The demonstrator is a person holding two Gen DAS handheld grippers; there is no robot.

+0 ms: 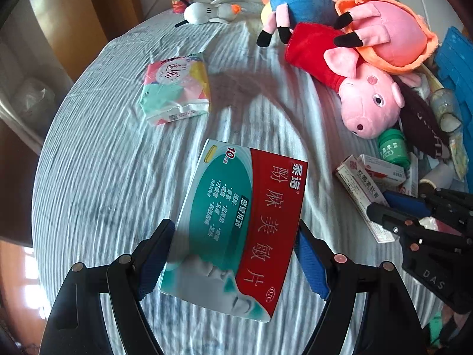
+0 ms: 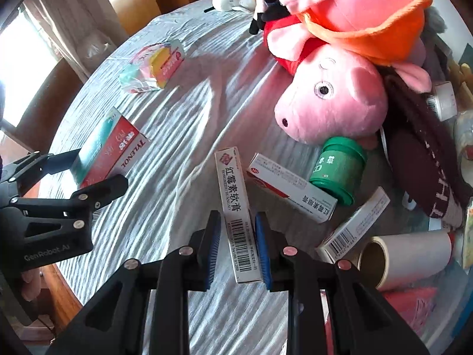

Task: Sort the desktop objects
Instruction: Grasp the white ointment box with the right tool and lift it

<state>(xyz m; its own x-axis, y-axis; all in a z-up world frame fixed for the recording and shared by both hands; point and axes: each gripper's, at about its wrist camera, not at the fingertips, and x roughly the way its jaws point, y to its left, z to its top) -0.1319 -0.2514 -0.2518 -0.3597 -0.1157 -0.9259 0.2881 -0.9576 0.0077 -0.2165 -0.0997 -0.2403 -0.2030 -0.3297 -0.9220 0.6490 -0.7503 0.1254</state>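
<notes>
While the left gripper (image 1: 233, 254) spreads its blue-padded fingers (image 1: 153, 263) on either side of the red and teal Tylenol box (image 1: 236, 224), that box seems to be pinched between them, though the contact is hard to confirm. Beyond the box on the striped cloth (image 1: 103, 162) lies a pastel tissue pack (image 1: 176, 88), and to the box's right sits the Peppa plush (image 1: 369, 100). In the right wrist view, the right gripper (image 2: 238, 248) has its fingers close beside the long white ointment box (image 2: 236, 207), one pad on each long side, the box lying on the cloth. Just right of this box rests a second white carton (image 2: 291, 188), touching a green jar (image 2: 338, 170); a paper roll (image 2: 405, 259) lies further right
</notes>
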